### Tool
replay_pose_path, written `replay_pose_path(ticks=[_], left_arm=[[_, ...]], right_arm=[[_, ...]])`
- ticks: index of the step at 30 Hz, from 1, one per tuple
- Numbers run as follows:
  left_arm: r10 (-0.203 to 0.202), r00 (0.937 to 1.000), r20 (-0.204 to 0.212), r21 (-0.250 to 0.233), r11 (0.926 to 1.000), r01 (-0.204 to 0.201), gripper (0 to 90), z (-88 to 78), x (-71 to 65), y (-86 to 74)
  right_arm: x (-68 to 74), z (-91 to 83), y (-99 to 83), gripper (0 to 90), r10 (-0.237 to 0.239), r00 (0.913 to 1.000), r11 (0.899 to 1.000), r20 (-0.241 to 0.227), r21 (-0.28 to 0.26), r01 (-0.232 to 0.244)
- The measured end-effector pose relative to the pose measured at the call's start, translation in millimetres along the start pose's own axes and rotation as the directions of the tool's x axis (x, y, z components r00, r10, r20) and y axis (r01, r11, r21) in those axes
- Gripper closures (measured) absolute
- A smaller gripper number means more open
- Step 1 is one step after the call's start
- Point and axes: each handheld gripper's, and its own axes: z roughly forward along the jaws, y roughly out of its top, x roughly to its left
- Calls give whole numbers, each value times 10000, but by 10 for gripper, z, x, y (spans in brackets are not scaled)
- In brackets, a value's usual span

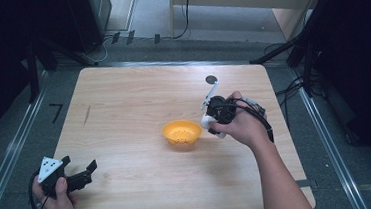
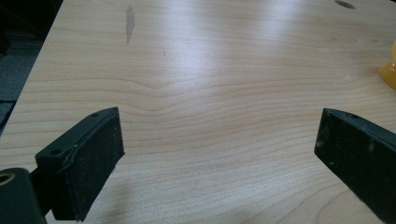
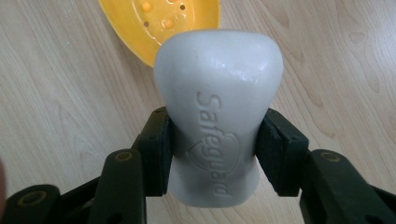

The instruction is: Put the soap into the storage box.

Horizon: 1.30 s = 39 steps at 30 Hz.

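A white bar of soap (image 3: 217, 116), stamped with a brand name, is clamped at its waist between the two black jaws of my right gripper (image 3: 212, 144). In the high view that right gripper (image 1: 213, 116) hovers just right of a yellow soap dish (image 1: 181, 133) with holes and bumps in its bottom, and the soap (image 1: 207, 122) peeks out white under the hand. The yellow dish (image 3: 161, 21) lies just beyond the soap. My left gripper (image 1: 81, 174) rests at the table's front left corner, open with bare wood between its pads (image 2: 98, 158).
The wooden table (image 1: 138, 98) carries a dark round hole (image 1: 211, 79) near its back right and a faint dark streak (image 1: 87, 115) at the left. Black stands and cables surround the table on the floor.
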Motion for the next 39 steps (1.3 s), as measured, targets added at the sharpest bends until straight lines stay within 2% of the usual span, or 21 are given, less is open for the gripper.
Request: replay_pose_path(ticks=[21, 31, 39], left_arm=[[25, 10000, -16, -28, 10000, -25, 16, 1, -3, -1], [31, 10000, -9, -46, 10000, -31, 16, 1, -4, -2], [30, 10000, -10, -36, 10000, -30, 16, 1, -3, -1]], right_arm=[[81, -28, 317, 516, -728, 9973, 9973, -121, 83, 729], [131, 34, 512, 515, -1240, 9918, 9921, -302, 157, 1245], [156, 73, 614, 515, -1464, 9884, 9888, -409, 217, 1474]])
